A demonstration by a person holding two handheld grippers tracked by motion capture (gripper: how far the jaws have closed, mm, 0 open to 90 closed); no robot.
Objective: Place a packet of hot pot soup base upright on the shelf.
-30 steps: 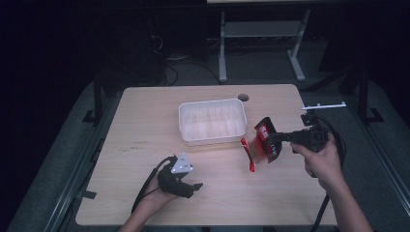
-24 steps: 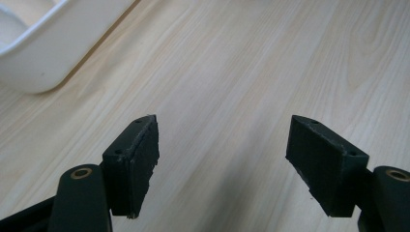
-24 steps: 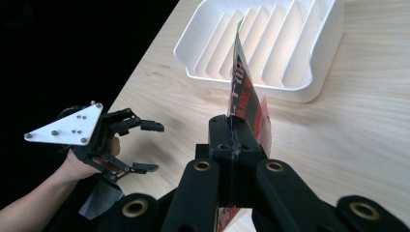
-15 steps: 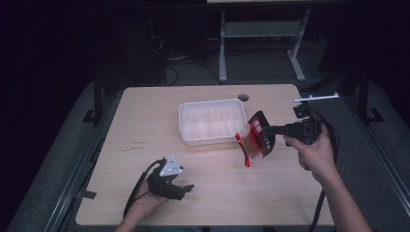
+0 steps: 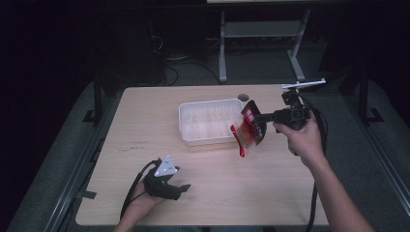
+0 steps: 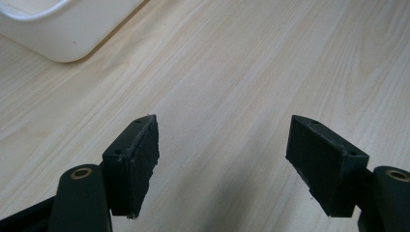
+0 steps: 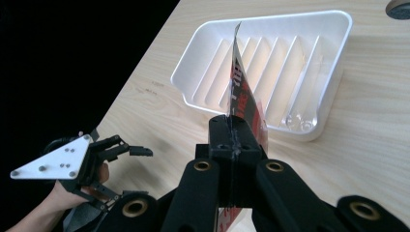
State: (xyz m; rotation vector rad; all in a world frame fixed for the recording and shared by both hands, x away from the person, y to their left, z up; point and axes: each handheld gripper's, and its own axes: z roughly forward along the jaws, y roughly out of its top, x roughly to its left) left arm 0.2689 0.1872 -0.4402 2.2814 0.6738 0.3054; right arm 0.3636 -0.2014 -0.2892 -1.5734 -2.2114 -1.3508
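We are pinching a red packet in our right claw beside the white tray; our left claw is resting spread on the table.

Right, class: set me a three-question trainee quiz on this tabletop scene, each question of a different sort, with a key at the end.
1. True or false: the right gripper is shut on the red printed plastic packet.
2. Multiple choice: the white ribbed plastic tray holds A) a spoon, B) a folded cloth, C) nothing.
3. Fill in: the left gripper has its jaws ____ above the light wooden table.

Key
1. True; the packet is pinched between the closed jaws and held up at the tray's right end.
2. C.
3. Open, with only bare table between them.
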